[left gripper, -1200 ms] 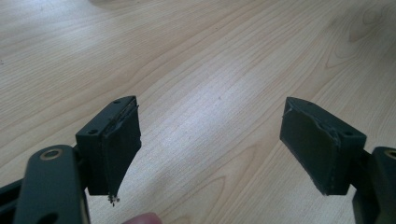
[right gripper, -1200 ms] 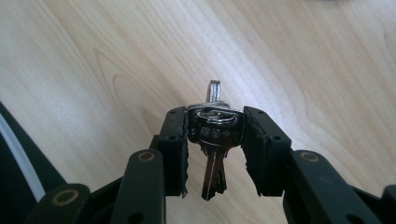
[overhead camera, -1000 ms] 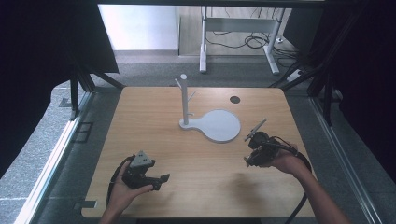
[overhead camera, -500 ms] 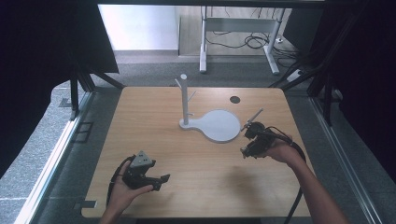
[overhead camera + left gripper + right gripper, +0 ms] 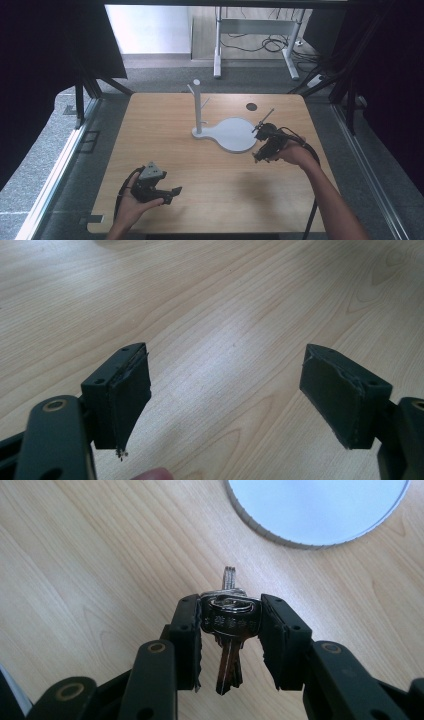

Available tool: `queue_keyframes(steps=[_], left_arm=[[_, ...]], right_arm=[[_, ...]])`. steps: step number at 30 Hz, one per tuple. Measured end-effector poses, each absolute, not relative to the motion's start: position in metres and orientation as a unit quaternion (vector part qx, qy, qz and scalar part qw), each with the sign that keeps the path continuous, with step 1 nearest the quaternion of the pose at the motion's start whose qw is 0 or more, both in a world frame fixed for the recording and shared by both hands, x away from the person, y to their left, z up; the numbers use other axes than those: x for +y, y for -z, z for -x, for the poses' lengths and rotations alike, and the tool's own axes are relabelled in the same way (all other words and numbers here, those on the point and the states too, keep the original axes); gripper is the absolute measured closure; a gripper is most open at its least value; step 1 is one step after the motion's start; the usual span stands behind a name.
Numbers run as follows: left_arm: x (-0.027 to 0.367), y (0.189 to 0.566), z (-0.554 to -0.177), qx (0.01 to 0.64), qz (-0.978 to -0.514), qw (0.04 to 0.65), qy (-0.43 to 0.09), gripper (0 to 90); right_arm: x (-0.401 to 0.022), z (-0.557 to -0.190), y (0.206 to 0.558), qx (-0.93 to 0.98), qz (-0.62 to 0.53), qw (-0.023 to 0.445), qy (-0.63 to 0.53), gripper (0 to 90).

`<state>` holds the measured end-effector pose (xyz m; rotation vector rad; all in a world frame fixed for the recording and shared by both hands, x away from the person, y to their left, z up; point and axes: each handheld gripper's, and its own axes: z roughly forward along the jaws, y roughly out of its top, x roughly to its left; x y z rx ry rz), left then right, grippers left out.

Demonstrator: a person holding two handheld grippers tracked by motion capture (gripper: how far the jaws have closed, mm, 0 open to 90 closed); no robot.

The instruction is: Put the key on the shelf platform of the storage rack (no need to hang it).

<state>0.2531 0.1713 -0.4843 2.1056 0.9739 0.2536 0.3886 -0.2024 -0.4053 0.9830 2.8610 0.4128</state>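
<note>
My right gripper hovers just right of the white stand's round base. It is shut on a bunch of metal keys; in the right gripper view the gripper clamps the key heads and ring between its pads, with one blade pointing toward the base and others hanging back. The stand's upright post with short pegs rises at the base's left end. My left gripper rests in a hand near the table's front left, jaws wide apart; in its own view the left gripper has only bare wood between the pads.
The wooden table has a small black round hole at the back right. A cable trails from each gripper toward the front edge. Beyond the table stand white desk legs and floor cables.
The right hand has carried the keys away from the person, closer to the stand's round base. The left hand and its gripper have stayed put.
</note>
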Motion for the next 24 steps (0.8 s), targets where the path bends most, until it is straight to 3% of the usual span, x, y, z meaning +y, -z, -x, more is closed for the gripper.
queue_keyframes(steps=[24], left_arm=[[0.17, 0.486, -0.254, 0.382, -0.832, 0.39, -0.098, 20.6]], right_arm=[[-0.184, -0.422, 0.398, 0.933, -0.328, 0.047, -0.144, 62.2]])
